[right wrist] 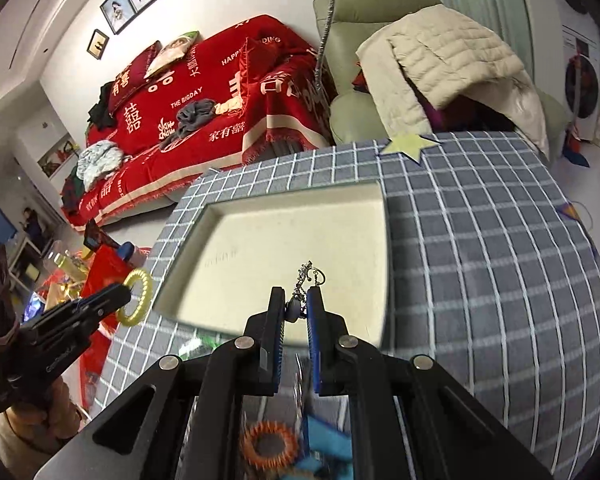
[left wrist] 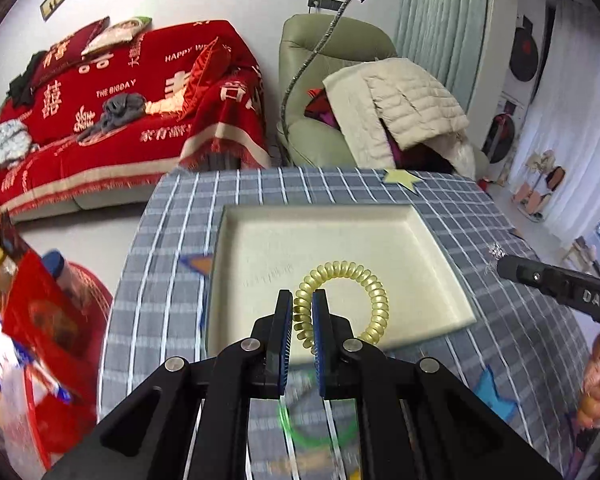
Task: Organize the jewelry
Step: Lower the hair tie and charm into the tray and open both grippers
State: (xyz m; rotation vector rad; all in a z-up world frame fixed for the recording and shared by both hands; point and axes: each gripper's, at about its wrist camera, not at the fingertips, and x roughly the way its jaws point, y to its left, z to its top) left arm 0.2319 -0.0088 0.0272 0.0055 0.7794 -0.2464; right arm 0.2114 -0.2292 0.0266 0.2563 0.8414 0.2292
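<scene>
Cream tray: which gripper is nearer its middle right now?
Right. The right gripper, shut on a silver trinket, hangs over the cream tray. The left gripper holds a yellow coil band out by the tray's left edge.

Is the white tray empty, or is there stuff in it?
Empty. The tray shows only bare floor; the yellow coil and silver earring are both held above it.

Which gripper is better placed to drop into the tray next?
Probably right. The right gripper, shut on the silver charm, hangs over the tray; the left gripper with its yellow coil looks just outside the rim.
</scene>
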